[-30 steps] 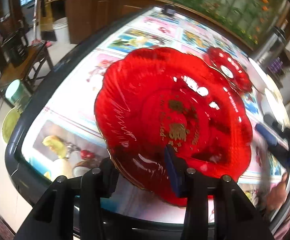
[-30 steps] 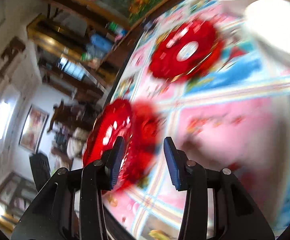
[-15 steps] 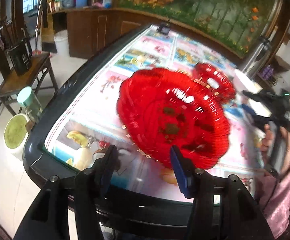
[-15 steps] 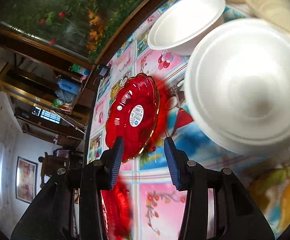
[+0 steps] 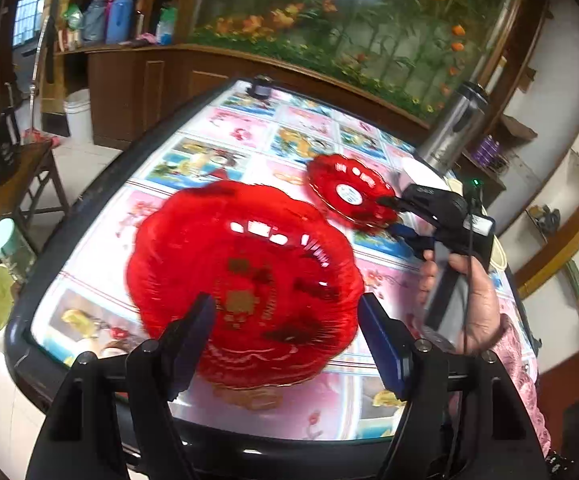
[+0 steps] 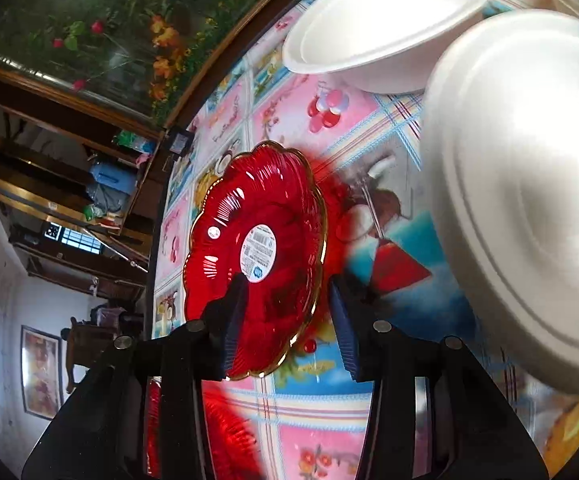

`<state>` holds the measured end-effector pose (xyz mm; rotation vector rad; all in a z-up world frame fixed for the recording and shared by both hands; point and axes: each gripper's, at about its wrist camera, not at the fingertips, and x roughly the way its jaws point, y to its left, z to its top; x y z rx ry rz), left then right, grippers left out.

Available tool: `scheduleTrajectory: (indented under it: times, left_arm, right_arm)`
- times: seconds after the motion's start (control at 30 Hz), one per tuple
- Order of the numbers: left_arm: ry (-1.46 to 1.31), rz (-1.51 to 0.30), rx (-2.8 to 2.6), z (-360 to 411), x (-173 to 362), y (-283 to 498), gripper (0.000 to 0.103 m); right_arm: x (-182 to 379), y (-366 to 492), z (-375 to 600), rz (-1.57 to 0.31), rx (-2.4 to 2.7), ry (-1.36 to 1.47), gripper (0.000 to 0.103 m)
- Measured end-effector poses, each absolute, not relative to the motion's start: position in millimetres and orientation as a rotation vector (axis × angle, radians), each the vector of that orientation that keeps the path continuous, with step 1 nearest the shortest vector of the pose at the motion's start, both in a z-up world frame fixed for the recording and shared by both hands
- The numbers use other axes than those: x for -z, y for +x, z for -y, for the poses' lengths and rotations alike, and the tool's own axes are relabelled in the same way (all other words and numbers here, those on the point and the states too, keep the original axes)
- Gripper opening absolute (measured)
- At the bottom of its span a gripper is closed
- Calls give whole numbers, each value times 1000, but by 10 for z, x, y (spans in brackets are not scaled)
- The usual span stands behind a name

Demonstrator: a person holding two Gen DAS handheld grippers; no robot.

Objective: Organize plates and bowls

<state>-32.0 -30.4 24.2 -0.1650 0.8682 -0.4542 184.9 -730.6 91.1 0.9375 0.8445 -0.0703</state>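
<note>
- The left hand-held gripper (image 5: 285,332) has nothing in it: its jaws are opening, and the large red plate (image 5: 245,280) lies flat on the surface (image 5: 225,128) beyond the fingertips, near the surface's near edge and toward its left side. Neither pad presses on the plate.
- The right hand-held gripper (image 6: 285,312) is at the small red plate (image 6: 257,256), which sits farther in, toward the far right part of the surface. Its jaws are part open and narrowing a little; one finger lies over the plate's face and the other just outside the gold rim. I cannot tell whether the pads already pinch the rim.
- Two white foam dishes, a white bowl (image 6: 385,24) standing upright and a white plate (image 6: 529,200) close to the lens, sit to the right of the small red plate.
- Judged step: the large plate is placed, and the small one is being taken up (probably to stack on the large one, like with like).
- The next move calls for a firm pinch on the thin scalloped rim, a clean lift clear of the foam dishes, then a carry toward the near left.
- The left hand-held gripper should keep clear of the large plate so the small one can land centred.
</note>
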Motion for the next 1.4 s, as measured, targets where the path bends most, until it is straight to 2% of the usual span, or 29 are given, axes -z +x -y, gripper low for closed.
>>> scheduleTrajectory:
  times: [0.07, 0.1, 0.13, 0.43, 0.6, 0.8, 0.93, 1.4]
  left_arm:
    - [-159, -881, 471, 360, -217, -324, 73]
    - [-155, -888, 476, 392, -204, -318, 73]
    - [-150, -895, 484, 430, -198, -315, 73]
    - [-215, -962, 509, 604, -218, -68, 73]
    - [-284, -988, 475, 780, -343, 515, 82]
    - [-274, -1214, 396, 1059, -136, 1426, 82]
    - [-306, -1299, 389, 1213, 52, 1582, 82]
    - [-198, -1355, 466, 1727, 273, 1737, 81]
  right_arm:
    - [-914, 1868, 7297, -852, 94, 893, 25]
    - [-884, 1864, 7309, -857, 96, 894, 13]
    - [-841, 1855, 7336, -862, 89, 916, 11]
    - [-838, 1588, 7423, -893, 27, 920, 11]
    - [-835, 1357, 7518, -895, 3, 904, 11]
    - [-814, 1418, 7538, -873, -15, 877, 11]
    - [-801, 1460, 7519, -878, -40, 869, 11]
    - [-751, 1449, 7525, -891, -78, 929, 11]
